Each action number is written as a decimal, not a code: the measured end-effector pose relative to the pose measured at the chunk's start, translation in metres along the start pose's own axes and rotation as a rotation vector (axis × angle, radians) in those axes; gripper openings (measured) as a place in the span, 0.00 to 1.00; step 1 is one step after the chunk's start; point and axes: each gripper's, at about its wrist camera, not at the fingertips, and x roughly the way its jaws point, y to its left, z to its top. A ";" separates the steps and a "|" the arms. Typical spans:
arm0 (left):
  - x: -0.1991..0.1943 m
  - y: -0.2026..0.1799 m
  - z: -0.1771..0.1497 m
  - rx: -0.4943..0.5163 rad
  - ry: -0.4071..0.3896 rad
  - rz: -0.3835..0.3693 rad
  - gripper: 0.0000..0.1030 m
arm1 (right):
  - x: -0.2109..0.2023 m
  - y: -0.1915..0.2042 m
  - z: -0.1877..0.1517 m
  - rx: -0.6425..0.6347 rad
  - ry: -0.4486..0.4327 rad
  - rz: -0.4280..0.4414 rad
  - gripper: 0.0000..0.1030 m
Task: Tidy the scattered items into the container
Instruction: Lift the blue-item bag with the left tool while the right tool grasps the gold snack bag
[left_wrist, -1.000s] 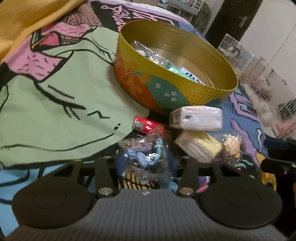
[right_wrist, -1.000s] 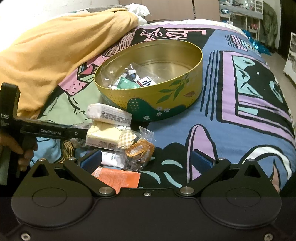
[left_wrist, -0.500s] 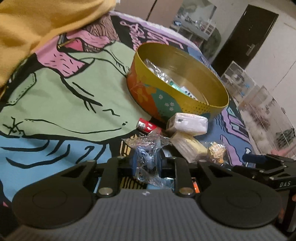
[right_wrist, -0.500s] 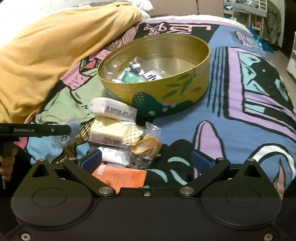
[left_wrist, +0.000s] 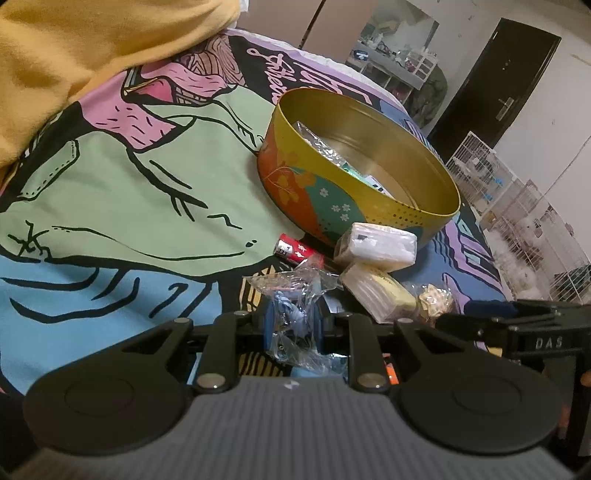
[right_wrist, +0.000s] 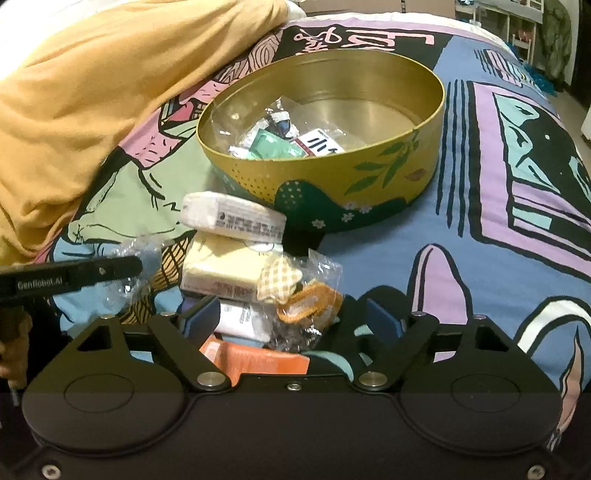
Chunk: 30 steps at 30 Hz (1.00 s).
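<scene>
A round yellow tin (left_wrist: 314, 192) (right_wrist: 369, 184) with several packets inside sits on the patterned bedspread. My left gripper (left_wrist: 293, 325) is shut on a clear plastic bag with a blue item (left_wrist: 295, 314), held just above the cover. My right gripper (right_wrist: 291, 319) is closing. A clear bag with an orange-tan clip (right_wrist: 306, 306) and a small white packet (right_wrist: 243, 321) lie between its blue pads, which do not press on them. In front of the tin lie a white tissue pack (right_wrist: 232, 218), a yellow pack (right_wrist: 221, 269), a red battery (left_wrist: 293, 249) and an orange packet (right_wrist: 258, 360).
A mustard blanket (right_wrist: 92, 92) is heaped at the left and back of the bed. Open bedspread (right_wrist: 498, 221) stretches right of the tin. White wire cages (left_wrist: 517, 206) and a dark door (left_wrist: 498, 85) stand beyond the bed. A hand (right_wrist: 14, 332) holds the left gripper's handle.
The left gripper's jaws shut on the clear bag and drew it back from the tin. The right gripper edged toward the pile and its jaws narrowed around the clip bag.
</scene>
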 end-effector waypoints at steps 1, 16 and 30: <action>0.000 0.000 0.000 -0.001 0.000 -0.001 0.24 | 0.001 0.000 0.002 0.000 0.000 0.001 0.83; 0.001 0.001 -0.001 -0.007 0.001 0.003 0.24 | 0.010 -0.005 0.007 0.012 0.018 0.005 0.71; 0.003 0.002 0.000 -0.019 0.009 0.014 0.24 | 0.010 -0.002 0.005 -0.040 0.017 0.000 0.28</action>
